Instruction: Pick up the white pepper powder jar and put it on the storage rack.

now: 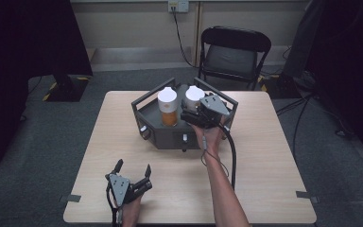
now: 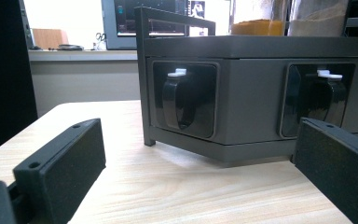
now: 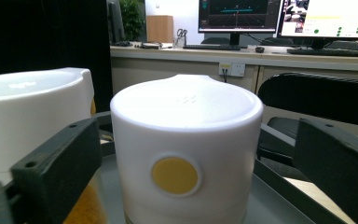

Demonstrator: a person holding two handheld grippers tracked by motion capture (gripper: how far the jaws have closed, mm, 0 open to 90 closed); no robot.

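While my right hand-held gripper (image 3: 186,154) hovers with its jaws spread on either side of the white-lidded jar (image 3: 186,140), not pressing it, that jar stands in the dark tray (image 1: 158,135) beside a second jar (image 1: 167,106). My left hand-held gripper (image 1: 132,172) rests spread wide on the table (image 1: 264,156), holding nothing.

The left gripper (image 1: 133,170) lay low at the near left, held in the left hand (image 1: 128,208), its two black jaws spread wide and pointing toward the far side. The right forearm (image 1: 224,189) stretched from the near edge toward the middle; the right hand (image 1: 210,136) held the right gripper (image 3: 193,154) level, jaws standing apart, its pads pressing on nothing
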